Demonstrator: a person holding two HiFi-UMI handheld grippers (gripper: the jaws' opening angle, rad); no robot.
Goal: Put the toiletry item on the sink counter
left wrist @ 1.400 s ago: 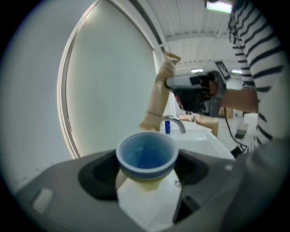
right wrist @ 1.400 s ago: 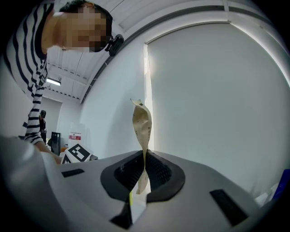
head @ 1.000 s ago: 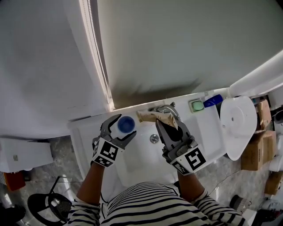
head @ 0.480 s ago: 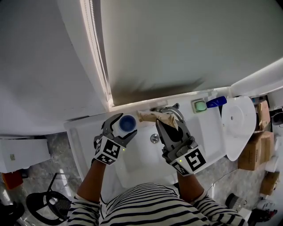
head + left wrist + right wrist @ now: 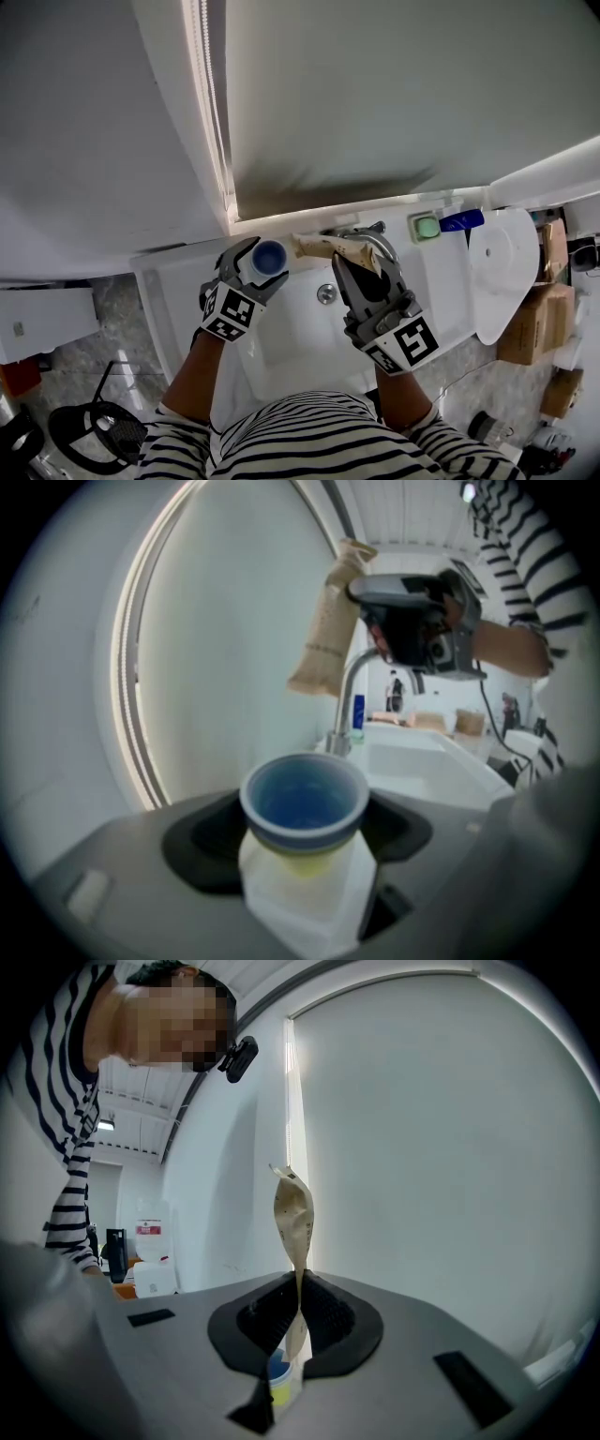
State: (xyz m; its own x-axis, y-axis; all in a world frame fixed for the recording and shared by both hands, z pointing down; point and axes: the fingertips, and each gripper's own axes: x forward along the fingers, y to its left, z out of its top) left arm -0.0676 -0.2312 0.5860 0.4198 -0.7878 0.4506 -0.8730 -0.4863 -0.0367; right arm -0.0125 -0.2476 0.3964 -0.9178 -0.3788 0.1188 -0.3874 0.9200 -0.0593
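White bottle [image 5: 302, 902], hollow blue cap [image 5: 305, 803]

Both the left tool [image 5: 265, 262] and the right tool [image 5: 361, 258] are matt grey plastic, with darker ribbed pads [image 5: 325, 1313]. The bottle [image 5: 305, 902] in the left one is milky, half-translucent plastic under a smooth blue plastic cap [image 5: 305, 799]. The pouch [image 5: 292, 1213] in the right one looks like tan kraft paper, creased and dull. The faucet [image 5: 352, 691] is polished metal. The sink basin [image 5: 300, 328] and worktop [image 5: 441, 272] are glossy white. At the right edge sit plain brown cardboard boxes [image 5: 530, 323].
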